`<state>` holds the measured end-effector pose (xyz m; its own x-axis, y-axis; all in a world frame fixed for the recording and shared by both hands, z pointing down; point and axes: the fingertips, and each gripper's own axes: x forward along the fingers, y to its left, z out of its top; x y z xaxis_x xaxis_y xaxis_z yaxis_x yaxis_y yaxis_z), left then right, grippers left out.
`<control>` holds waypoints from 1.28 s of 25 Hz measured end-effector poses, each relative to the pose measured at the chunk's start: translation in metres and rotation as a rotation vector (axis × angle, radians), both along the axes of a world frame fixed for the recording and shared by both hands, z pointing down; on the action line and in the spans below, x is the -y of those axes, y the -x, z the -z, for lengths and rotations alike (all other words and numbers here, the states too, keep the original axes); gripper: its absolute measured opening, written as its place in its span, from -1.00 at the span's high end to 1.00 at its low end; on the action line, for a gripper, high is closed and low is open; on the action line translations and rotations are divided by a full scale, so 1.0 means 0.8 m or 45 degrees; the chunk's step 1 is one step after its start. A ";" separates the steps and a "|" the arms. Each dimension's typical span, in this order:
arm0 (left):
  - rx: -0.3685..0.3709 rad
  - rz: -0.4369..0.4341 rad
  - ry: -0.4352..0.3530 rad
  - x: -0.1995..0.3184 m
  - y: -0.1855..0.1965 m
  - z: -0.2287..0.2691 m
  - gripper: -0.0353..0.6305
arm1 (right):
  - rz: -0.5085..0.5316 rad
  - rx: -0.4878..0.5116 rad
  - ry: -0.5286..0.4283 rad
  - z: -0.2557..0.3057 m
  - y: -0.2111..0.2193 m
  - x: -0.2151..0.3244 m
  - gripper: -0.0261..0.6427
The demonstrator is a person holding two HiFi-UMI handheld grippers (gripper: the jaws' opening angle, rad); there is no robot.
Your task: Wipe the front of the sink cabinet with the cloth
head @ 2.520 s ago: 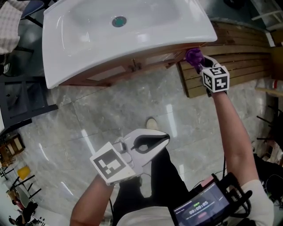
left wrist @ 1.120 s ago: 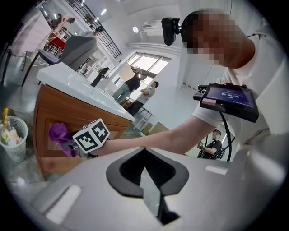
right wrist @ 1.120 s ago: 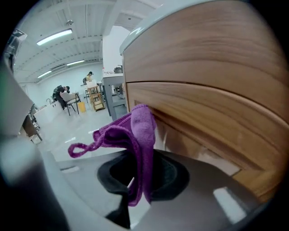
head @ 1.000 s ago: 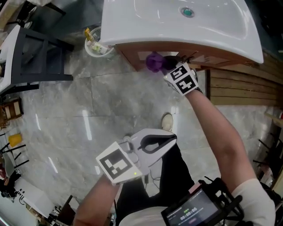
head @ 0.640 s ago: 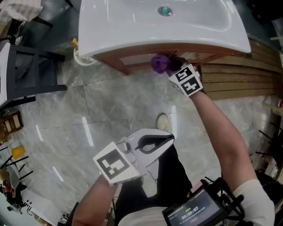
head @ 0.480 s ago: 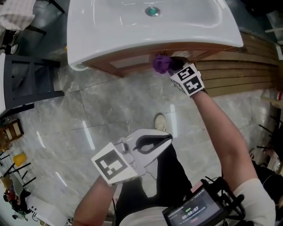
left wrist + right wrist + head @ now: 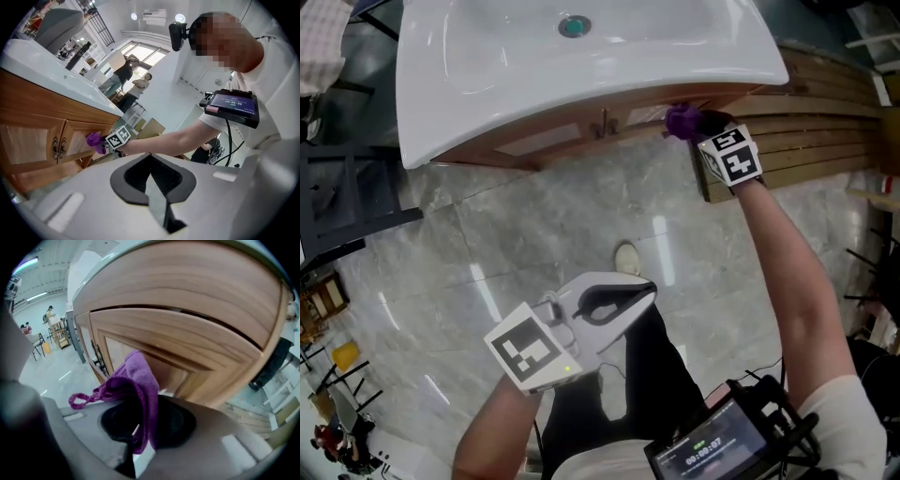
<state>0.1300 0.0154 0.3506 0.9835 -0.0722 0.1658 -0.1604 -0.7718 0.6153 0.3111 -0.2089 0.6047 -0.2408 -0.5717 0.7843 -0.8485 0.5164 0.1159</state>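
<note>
The wooden sink cabinet [image 7: 553, 139] stands under a white basin [image 7: 581, 56]. My right gripper [image 7: 701, 124] is shut on a purple cloth [image 7: 681, 120] and holds it against the right-hand cabinet door, just below the basin rim. In the right gripper view the cloth [image 7: 138, 390] bunches between the jaws, right up against the door panel [image 7: 187, 348]. My left gripper [image 7: 628, 295] hangs low over the floor, shut and empty, far from the cabinet. The left gripper view shows the cloth [image 7: 95, 140] on the door beside the metal handles [image 7: 58, 149].
Wooden slats [image 7: 825, 103] lie on the floor right of the cabinet. A dark metal frame [image 7: 347, 202] stands at the left. A shoe [image 7: 626, 258] rests on the glossy marble floor [image 7: 487, 244]. People [image 7: 126, 75] stand far off in the room.
My right gripper has swept the cloth rightward along the cabinet front, from near the middle to the right-hand door. The left gripper has kept its place.
</note>
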 end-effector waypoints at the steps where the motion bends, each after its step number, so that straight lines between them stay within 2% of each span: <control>1: 0.001 0.000 0.001 0.001 -0.002 -0.001 0.88 | -0.024 -0.015 0.001 0.000 -0.017 0.001 0.70; 10: -0.001 0.010 -0.005 0.006 -0.007 0.004 0.88 | -0.227 -0.108 0.031 -0.003 -0.125 -0.010 0.70; 13: 0.002 0.016 -0.007 0.002 -0.001 0.006 0.88 | -0.244 -0.094 0.033 -0.002 -0.122 -0.020 0.69; 15: -0.005 0.027 -0.009 -0.001 0.007 0.008 0.88 | -0.231 -0.048 0.032 0.001 -0.095 -0.032 0.70; 18: -0.010 0.055 -0.011 -0.004 0.025 0.014 0.88 | -0.147 0.064 0.045 0.002 -0.013 -0.058 0.70; 25: -0.004 0.153 -0.024 -0.009 0.080 0.018 0.88 | 0.215 0.305 0.091 -0.002 0.260 -0.091 0.69; 29: 0.008 0.221 -0.016 -0.011 0.129 0.017 0.88 | 0.325 0.391 0.095 -0.005 0.401 -0.079 0.69; 32: 0.016 0.285 -0.003 -0.011 0.165 0.015 0.88 | 0.374 0.429 0.094 -0.007 0.481 -0.067 0.70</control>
